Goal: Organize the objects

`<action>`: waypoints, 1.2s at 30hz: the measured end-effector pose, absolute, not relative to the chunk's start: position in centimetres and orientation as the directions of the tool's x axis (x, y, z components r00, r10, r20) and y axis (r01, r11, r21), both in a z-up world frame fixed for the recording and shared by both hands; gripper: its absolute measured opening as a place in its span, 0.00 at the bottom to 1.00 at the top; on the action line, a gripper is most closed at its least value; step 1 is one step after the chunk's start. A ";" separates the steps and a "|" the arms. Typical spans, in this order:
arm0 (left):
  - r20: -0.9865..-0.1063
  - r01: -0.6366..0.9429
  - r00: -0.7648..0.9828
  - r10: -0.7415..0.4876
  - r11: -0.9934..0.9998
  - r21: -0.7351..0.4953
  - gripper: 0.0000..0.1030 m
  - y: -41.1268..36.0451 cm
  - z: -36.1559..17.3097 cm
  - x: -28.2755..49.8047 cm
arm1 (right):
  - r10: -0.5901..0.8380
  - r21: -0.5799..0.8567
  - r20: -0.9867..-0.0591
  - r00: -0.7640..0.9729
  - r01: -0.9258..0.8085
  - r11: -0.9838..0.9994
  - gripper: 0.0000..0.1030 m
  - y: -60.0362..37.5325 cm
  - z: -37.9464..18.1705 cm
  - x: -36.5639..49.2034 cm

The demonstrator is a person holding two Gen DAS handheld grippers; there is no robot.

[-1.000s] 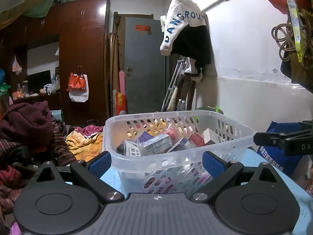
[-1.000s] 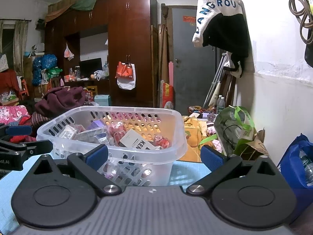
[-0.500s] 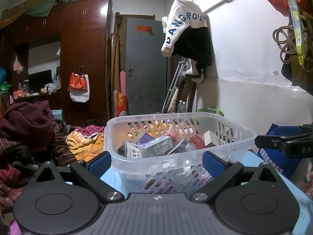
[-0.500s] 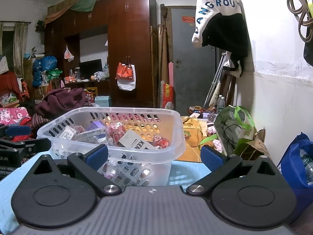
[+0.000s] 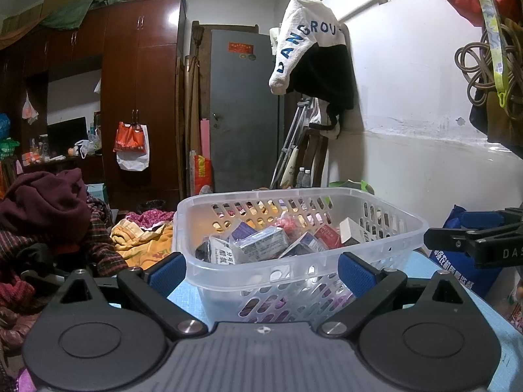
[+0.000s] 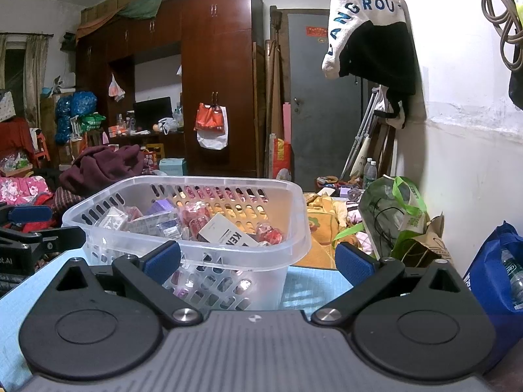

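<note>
A clear plastic basket [image 5: 385, 248] with slotted walls stands on a light blue table [image 5: 183, 290]; it also shows in the right wrist view [image 6: 294, 228]. It holds several small boxes and packets, among them a white box [image 6: 225, 233] and red packets [image 6: 196, 219]. My left gripper [image 5: 261, 272] is open and empty, low at the basket's near side. My right gripper [image 6: 258, 263] is open and empty at the basket's right front corner. Each gripper shows in the other's view, the right one [image 5: 474, 241] and the left one [image 6: 39, 232].
A blue bag [image 6: 497, 281] sits right of the table by the white wall. A green bag [image 6: 392, 215] and clothes piles [image 5: 49, 209] lie beyond the table. A dark wardrobe [image 6: 212, 75] and grey door [image 5: 242, 111] stand far back.
Both grippers have shifted very slightly; the basket sits a little lower in the left view. Jaws stay open.
</note>
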State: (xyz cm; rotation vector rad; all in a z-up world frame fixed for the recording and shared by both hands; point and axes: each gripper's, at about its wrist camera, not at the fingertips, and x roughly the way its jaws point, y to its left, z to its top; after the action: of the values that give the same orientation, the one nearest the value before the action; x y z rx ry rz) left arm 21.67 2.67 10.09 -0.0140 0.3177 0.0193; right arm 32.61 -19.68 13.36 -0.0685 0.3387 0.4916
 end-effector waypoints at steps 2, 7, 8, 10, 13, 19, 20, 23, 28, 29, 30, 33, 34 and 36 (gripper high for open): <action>-0.314 -0.021 0.949 0.016 1.000 -0.012 0.98 2.6 10.1 21.7 | 0.451 0.016 -0.336 0.827 -0.474 0.880 1.00 -19.7 13.3 32.6; -0.315 -0.021 0.949 0.017 1.000 -0.012 0.98 2.6 10.1 21.7 | 0.451 0.016 -0.338 0.826 -0.474 0.880 1.00 -19.6 13.3 32.6; -0.315 -0.021 0.949 0.016 1.000 -0.012 0.98 2.6 10.1 21.7 | 0.451 0.015 -0.338 0.826 -0.475 0.880 1.00 -19.6 13.3 32.6; -0.313 -0.023 0.949 0.020 1.000 -0.007 0.98 2.6 10.1 21.7 | 0.451 0.013 -0.339 0.826 -0.475 0.880 1.00 -19.7 13.1 32.6; -0.313 -0.022 0.949 0.019 1.000 -0.008 0.98 2.7 10.0 21.7 | 0.452 0.014 -0.340 0.825 -0.476 0.879 1.00 -19.6 13.1 32.6; -0.311 -0.021 0.950 0.015 1.000 -0.017 0.98 2.8 9.9 21.6 | 0.452 0.014 -0.341 0.824 -0.477 0.879 1.00 -19.6 13.1 32.6; -0.309 -0.021 0.951 0.015 1.000 -0.015 0.98 2.9 9.9 21.5 | 0.453 0.013 -0.341 0.824 -0.478 0.879 1.00 -19.6 13.1 32.6; -0.307 -0.020 0.952 0.016 1.000 -0.010 0.98 2.9 9.9 21.5 | 0.453 0.011 -0.342 0.824 -0.478 0.878 1.00 -19.6 12.9 32.6; -0.308 -0.020 0.951 0.017 1.000 -0.007 0.98 2.7 9.8 21.7 | 0.452 0.010 -0.342 0.824 -0.477 0.879 1.00 -19.6 12.9 32.6; -0.308 -0.018 0.951 0.015 1.000 -0.007 0.98 2.7 9.8 21.7 | 0.452 0.010 -0.342 0.824 -0.478 0.878 1.00 -19.7 12.9 32.6; -0.309 -0.019 0.951 0.015 1.000 -0.008 0.98 2.7 9.7 21.8 | 0.453 0.012 -0.342 0.823 -0.479 0.878 1.00 -19.6 12.9 32.6; -0.311 -0.020 0.950 0.015 1.000 -0.011 0.98 2.8 9.7 21.7 | 0.453 0.012 -0.342 0.823 -0.478 0.878 1.00 -19.6 12.9 32.6; -0.311 -0.019 0.950 0.015 1.000 -0.012 0.98 2.8 9.7 21.7 | 0.453 0.012 -0.342 0.823 -0.478 0.878 1.00 -19.6 12.9 32.6; -0.311 -0.018 0.950 0.014 1.000 -0.011 0.98 2.8 9.8 21.8 | 0.454 0.012 -0.342 0.823 -0.479 0.878 1.00 -19.6 12.9 32.6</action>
State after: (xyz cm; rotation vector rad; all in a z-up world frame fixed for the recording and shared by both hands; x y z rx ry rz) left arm 21.77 2.80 9.78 -0.0138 0.3158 0.0163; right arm 32.60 -19.64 12.93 -0.0761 0.3451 0.4966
